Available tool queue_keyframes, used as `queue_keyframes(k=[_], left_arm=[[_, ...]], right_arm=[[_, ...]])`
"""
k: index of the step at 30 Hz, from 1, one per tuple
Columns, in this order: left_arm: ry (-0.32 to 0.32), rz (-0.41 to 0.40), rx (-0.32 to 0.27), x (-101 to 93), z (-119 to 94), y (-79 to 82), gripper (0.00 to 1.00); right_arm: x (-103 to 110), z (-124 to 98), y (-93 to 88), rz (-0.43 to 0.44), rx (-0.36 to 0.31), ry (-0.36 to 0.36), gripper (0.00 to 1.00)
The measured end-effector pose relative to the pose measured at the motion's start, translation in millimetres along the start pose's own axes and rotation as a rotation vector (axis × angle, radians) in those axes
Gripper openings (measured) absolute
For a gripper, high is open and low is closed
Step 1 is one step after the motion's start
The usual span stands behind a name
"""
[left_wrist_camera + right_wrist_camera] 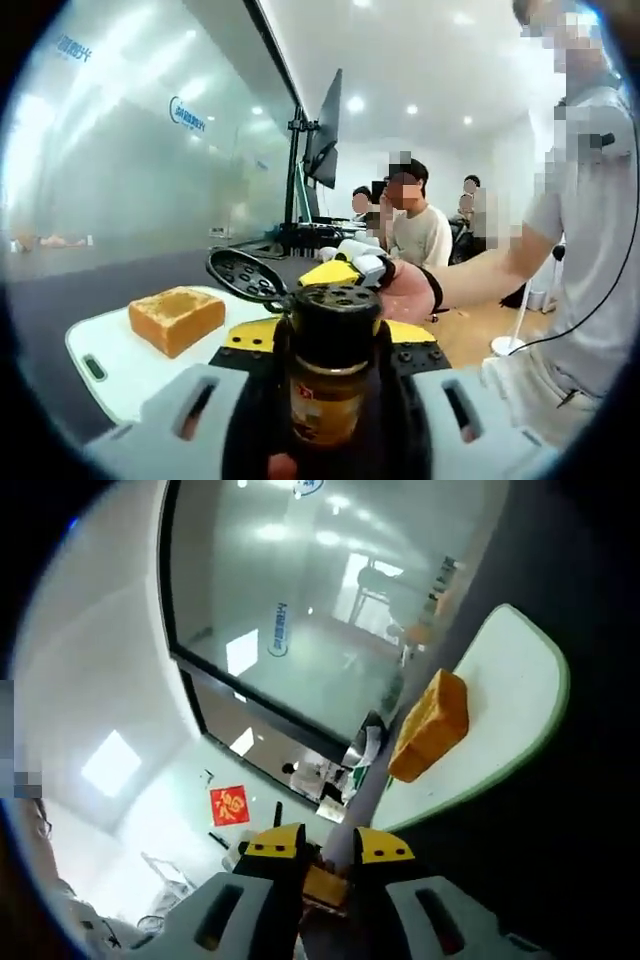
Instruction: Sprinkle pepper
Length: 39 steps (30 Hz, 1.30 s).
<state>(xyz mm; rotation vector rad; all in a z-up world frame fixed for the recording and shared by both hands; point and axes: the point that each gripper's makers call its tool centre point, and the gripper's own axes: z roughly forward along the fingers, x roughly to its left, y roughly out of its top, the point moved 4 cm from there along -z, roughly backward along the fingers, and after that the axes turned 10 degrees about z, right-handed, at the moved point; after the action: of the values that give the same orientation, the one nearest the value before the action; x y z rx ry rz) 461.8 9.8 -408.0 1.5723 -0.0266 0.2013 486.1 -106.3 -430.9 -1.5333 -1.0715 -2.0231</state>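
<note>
Pepper jar [333, 365]: amber glass, black perforated cap with lid flipped open, upright, clamped between left gripper [330, 420] jaws | board [130, 365]: white, rounded, on dark table [60, 300] | toast [176, 318]: thick golden square on board | right gripper [325, 865]: yellow-tipped jaws closed on a small yellowish part.

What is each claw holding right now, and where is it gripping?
The left claw holds a pepper jar by its body, below the open flip lid. The right claw is closed on something small and yellowish; what it is cannot be told.
</note>
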Motion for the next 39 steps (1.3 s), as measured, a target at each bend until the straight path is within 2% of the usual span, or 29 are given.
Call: queue_keyframes(k=[4, 11, 22, 39], left_arm=[[0.007, 0.022, 0.004, 2.1, 0.1, -0.1, 0.24], [-0.015, 0.063, 0.004, 3.3, -0.6, -0.9, 0.23], [0.004, 0.051, 0.000, 10.1, 3.0, -2.9, 0.21], [0.055, 0.094, 0.022, 14.1, 0.6, -2.2, 0.21]], right_arm=[[-0.5, -0.6, 0.4, -0.004, -0.002, -0.002, 0.15], [-0.7, -1.7, 0.2, 0.000, -0.013, -0.009, 0.15], [-2.0, -1.0, 1.0, -0.020, -0.009, -0.012, 0.15], [-2.7, -1.8, 2.4, -0.024, -0.018, -0.012, 0.15]])
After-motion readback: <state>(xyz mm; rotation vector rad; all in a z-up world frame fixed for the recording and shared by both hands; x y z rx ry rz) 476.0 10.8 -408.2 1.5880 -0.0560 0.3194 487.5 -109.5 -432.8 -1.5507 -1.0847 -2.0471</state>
